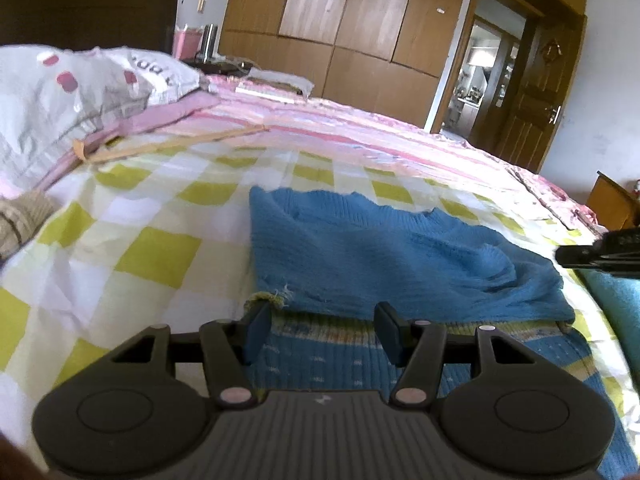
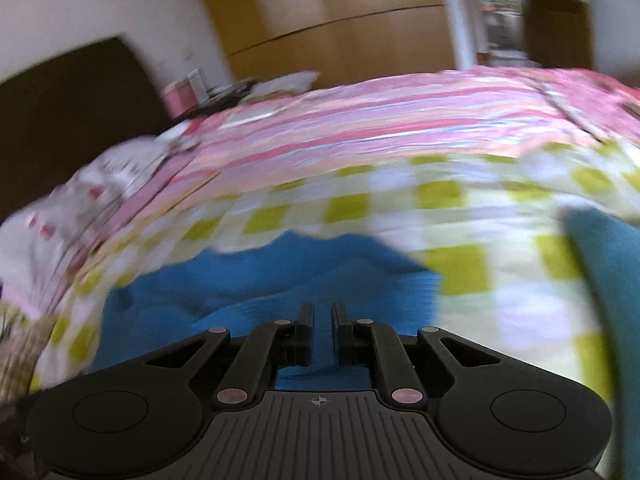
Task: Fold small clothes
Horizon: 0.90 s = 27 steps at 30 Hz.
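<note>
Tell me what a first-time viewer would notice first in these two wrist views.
A bright blue knitted sweater lies partly folded on the yellow-and-white checked bedsheet, dead centre in both views. The left tongs stand open over its patterned striped hem; the right tongs are nearly closed above the blue knit, in a motion-blurred view. Behind, a pink striped quilt runs toward a brown wooden wardrobe.

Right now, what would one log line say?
sweater: blue, part-folded on checked sheet | left gripper: open at fold edge | right gripper: near-closed, nothing visibly pinched, blurred
</note>
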### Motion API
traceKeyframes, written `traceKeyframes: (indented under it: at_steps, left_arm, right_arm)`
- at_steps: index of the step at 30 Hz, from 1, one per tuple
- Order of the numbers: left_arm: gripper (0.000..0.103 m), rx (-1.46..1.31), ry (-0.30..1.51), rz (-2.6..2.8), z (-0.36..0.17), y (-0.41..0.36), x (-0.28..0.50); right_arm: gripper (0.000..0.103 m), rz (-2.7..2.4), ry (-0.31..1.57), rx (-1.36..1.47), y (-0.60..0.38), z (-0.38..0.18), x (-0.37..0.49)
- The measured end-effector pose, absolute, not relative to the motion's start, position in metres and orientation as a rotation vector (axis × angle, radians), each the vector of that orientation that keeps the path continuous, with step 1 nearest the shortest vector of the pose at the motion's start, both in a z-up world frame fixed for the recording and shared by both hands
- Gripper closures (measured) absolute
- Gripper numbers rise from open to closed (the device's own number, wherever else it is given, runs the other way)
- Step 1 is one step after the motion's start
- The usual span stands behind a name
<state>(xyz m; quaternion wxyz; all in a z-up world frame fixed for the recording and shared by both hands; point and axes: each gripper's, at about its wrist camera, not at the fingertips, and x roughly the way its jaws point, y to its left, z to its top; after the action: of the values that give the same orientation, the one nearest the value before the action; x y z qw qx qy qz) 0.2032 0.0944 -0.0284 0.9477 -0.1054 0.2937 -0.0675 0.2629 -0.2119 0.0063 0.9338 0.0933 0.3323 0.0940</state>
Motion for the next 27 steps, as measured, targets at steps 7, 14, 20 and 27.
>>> traceKeyframes:
  at_steps: [7, 14, 20, 27]
  left_arm:
    - [0.042, -0.21, 0.552, -0.106, -0.016, 0.09, 0.213]
    - [0.042, -0.174, 0.528, -0.1, -0.009, 0.082, 0.227]
    - [0.042, -0.108, 0.64, -0.051, -0.038, 0.085, 0.238]
    - [0.039, -0.127, 0.652, -0.045, -0.043, 0.094, 0.238]
  right_arm:
    - [0.091, 0.336, 0.74, 0.007, -0.16, -0.004, 0.287]
    - [0.091, 0.308, 0.792, -0.126, -0.139, -0.02, 0.308]
    - [0.088, 0.221, 0.774, -0.093, -0.15, -0.022, 0.318]
    - [0.084, 0.14, 0.78, -0.022, -0.181, -0.019, 0.327]
